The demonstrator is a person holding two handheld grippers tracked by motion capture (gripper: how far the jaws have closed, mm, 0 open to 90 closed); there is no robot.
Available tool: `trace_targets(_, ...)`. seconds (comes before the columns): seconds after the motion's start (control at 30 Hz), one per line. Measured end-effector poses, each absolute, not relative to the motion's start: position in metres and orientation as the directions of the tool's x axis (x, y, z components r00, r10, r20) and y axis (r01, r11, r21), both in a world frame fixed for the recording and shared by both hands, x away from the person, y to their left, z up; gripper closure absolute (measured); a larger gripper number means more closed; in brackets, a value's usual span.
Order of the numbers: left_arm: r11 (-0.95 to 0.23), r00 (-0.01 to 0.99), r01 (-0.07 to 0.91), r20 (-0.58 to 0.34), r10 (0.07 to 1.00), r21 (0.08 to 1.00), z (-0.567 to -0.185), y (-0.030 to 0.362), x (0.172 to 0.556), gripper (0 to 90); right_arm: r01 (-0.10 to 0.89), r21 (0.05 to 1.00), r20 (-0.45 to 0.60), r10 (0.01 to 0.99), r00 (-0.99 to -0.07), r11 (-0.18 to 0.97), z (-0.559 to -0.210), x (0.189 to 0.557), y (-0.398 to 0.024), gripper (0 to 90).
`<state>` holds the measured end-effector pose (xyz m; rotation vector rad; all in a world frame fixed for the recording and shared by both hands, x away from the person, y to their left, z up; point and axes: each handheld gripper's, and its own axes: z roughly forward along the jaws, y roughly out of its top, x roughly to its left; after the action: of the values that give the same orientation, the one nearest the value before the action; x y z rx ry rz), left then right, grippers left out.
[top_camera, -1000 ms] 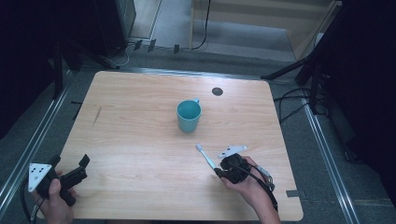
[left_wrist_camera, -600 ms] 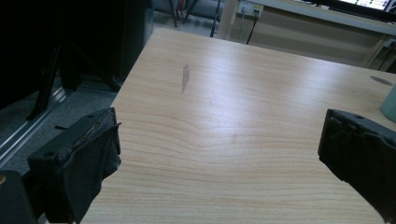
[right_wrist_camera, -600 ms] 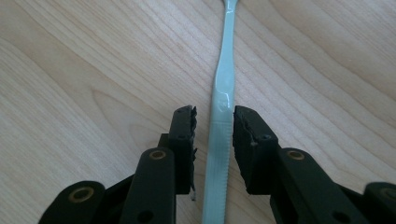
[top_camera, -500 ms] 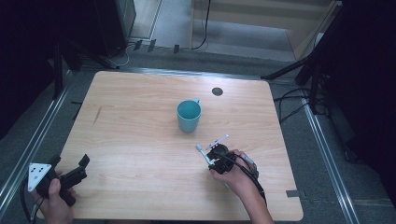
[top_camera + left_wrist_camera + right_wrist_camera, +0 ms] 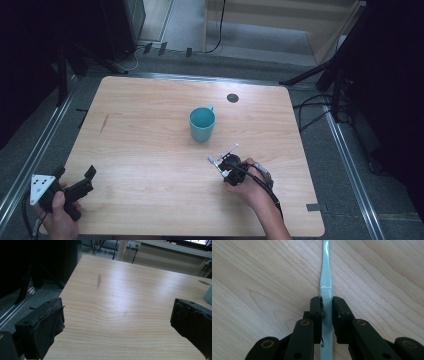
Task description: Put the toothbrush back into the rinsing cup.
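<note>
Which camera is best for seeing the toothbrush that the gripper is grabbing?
The right gripper view: the pale toothbrush runs straight up between the right gripper's jaws, lying on the wooden table. The high view shows it tiny, poking out beside the gripper.

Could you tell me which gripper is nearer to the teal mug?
The right. The right gripper sits just below the teal mug, closing on a toothbrush; the left gripper rests at the table's near-left corner.
</note>
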<state>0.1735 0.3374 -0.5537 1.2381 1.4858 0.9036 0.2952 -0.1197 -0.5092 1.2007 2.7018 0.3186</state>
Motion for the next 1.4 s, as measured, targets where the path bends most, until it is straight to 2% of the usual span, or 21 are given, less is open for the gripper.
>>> trace_targets(0.13,0.211,-0.018,0.262,-0.213,0.977,0.942,-0.554,0.338,0.173,0.0,0.725,0.288,-0.043,0.765,-0.643,0.626,-0.510,0.296,-0.123,79.4)
trace_targets(0.17,0.210,-0.018,0.262,-0.213,0.977,0.942,-0.554,0.338,0.173,0.0,0.724,0.304,-0.036,0.767,-0.640,0.619,-0.510,0.296,-0.125,84.7)
trace_targets(0.5,0.208,-0.017,0.264,-0.211,0.977,0.942,-0.554,0.338,0.174,0.0,0.729,0.454,0.004,0.817,-0.576,0.512,-0.488,0.297,-0.144,84.8)
trace_targets(0.8,0.208,-0.017,0.264,-0.211,0.977,0.942,-0.554,0.338,0.174,0.0,0.686,0.591,0.005,0.849,-0.529,0.424,-0.471,0.297,-0.155,84.9)
trace_targets(0.83,0.210,-0.018,0.264,-0.213,0.977,0.942,-0.554,0.338,0.174,0.0,0.670,0.637,0.018,0.861,-0.508,0.382,-0.466,0.297,-0.158,84.8)
trace_targets(1.0,0.209,-0.018,0.264,-0.212,0.977,0.942,-0.554,0.338,0.174,0.0,0.633,0.706,0.033,0.879,-0.475,0.316,-0.458,0.297,-0.161,84.8)
trace_targets(1.03,0.208,-0.017,0.264,-0.211,0.977,0.942,-0.554,0.338,0.174,0.0,0.603,0.748,0.046,0.885,-0.464,0.277,-0.454,0.297,-0.162,84.8)
trace_targets(1.4,0.214,-0.019,0.262,-0.216,0.976,0.941,-0.554,0.338,0.174,0.0,0.456,0.881,0.097,0.898,-0.429,0.123,-0.446,0.302,-0.157,84.8)
